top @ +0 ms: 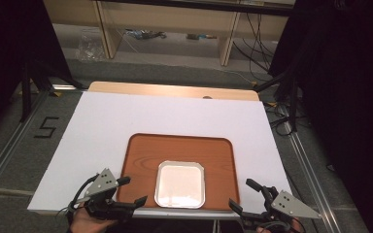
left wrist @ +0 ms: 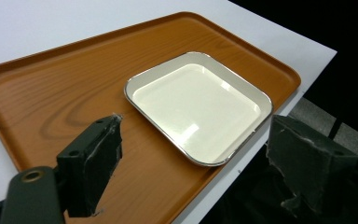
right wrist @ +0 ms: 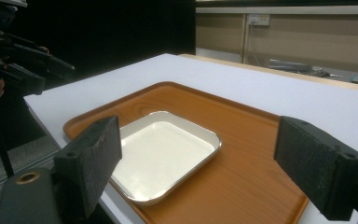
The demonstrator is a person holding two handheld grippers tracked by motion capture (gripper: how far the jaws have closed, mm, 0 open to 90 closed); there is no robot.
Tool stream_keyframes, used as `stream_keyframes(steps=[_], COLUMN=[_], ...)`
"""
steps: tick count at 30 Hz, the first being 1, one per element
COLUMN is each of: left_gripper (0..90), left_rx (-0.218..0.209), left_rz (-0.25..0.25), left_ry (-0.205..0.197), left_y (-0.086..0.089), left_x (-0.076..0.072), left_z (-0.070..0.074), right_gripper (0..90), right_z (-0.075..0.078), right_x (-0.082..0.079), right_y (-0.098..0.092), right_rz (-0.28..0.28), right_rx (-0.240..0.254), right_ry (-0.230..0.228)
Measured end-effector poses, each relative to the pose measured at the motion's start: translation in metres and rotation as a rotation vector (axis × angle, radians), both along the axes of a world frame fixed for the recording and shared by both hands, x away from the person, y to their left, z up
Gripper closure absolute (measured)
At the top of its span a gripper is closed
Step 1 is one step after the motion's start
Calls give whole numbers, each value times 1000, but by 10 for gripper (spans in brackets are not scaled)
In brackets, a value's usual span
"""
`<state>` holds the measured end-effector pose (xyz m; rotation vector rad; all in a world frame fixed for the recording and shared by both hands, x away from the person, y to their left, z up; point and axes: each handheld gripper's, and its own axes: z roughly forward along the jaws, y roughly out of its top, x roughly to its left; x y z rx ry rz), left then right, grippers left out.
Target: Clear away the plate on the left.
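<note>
Both tongs are hovering wide open and holding nothing at the near edge of the table: left tongs over the wooden tray's near-left corner, right tongs just off its near-right corner. Between them, a square white dish is lying flat on the tray's near half, close to its front rim. Beyond it, bare tray and white tabletop are stretching toward shelving across the floor.
</note>
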<state>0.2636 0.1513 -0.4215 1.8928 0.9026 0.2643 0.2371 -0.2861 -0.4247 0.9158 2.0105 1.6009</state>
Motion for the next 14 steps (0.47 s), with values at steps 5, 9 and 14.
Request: stream_keyframes(steps=[5,9,14], left_gripper=[178,178,178], left_rx=[1,-1,3], left_rz=[8,9,12], left_ry=[2,4,9], left_y=[2,1,2], left_x=[1,2,2], left_z=[0,0,-1], right_gripper=[161,161,161], right_z=[0,-1,-1], right_x=[0,2,2], right_y=[0,0,1], right_rz=[-1,13,17], right_rx=[0,0,9], right_ry=[2,-20,-8])
